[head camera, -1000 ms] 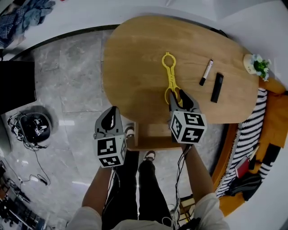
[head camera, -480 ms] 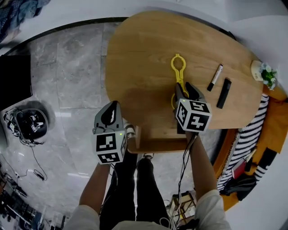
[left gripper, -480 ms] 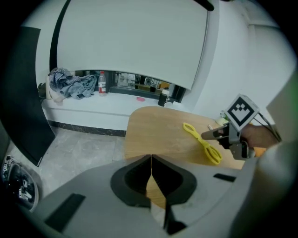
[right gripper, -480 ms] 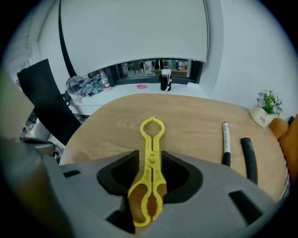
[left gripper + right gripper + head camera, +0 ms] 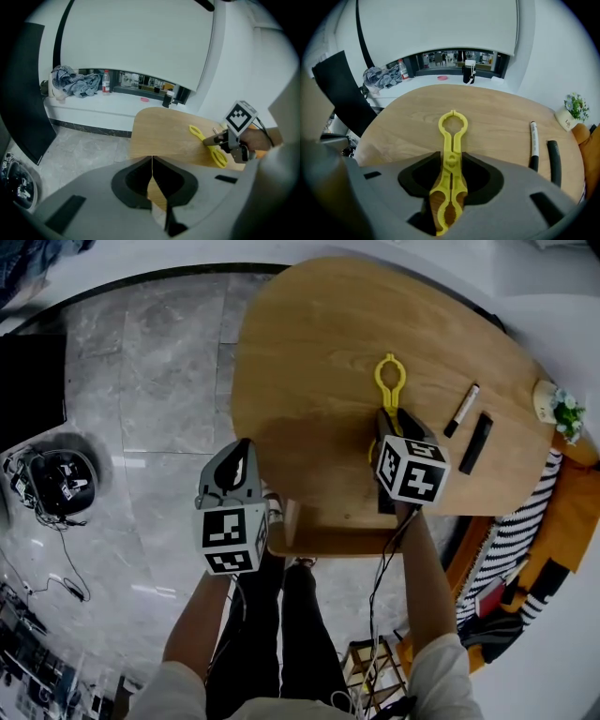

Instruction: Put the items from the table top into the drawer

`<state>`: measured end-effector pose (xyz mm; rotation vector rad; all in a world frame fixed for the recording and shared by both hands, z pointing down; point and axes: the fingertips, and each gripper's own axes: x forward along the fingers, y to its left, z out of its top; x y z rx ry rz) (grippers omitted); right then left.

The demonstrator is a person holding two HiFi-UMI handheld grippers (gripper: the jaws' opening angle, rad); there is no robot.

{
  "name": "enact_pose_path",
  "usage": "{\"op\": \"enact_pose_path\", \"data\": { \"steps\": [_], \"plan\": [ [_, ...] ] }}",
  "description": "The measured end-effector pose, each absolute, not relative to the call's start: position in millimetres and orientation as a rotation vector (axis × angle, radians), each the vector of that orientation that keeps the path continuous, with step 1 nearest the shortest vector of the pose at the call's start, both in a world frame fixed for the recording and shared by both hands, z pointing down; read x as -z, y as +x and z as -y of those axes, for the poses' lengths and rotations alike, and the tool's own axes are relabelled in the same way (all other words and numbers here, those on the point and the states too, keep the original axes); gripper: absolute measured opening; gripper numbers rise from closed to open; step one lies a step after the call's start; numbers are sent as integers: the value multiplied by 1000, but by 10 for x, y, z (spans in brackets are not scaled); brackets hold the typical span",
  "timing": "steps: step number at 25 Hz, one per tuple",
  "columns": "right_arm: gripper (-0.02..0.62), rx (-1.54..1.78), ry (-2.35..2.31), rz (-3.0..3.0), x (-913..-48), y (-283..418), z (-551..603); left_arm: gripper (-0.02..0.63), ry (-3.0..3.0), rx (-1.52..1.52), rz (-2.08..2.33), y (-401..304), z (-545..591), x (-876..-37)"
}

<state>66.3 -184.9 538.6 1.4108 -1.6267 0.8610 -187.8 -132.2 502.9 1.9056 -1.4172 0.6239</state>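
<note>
The right claw (image 5: 451, 157) straddles yellow tongs (image 5: 452, 136) lying on the table (image 5: 501, 117)

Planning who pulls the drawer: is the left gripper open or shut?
Shut and empty: in the left gripper view the grey left gripper has its dark jaws meeting along a thin seam, nothing between them.

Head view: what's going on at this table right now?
A person holds a claw in each hand. The right claw is down over the yellow tongs on the wooden table, with its jaws open on either side of them and not visibly clamped. The left claw, shut and empty, hangs off the table's near edge. A marker and a black bar lie untouched beside the tongs.
</note>
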Motion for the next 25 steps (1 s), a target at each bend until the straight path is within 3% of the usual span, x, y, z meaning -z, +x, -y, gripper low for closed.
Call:
{"op": "enact_pose_path", "data": {
  "steps": [6, 25],
  "plan": [
    [107, -880, 1407, 1631, -5404, 657, 1833, 11, 1906, -637, 1428, -1895, 1259, -5059],
    [103, -821, 1360, 1664, -5129, 743, 1414, 11, 1918, -621, 1392, -1660, 812, -4961]
  ]
}}
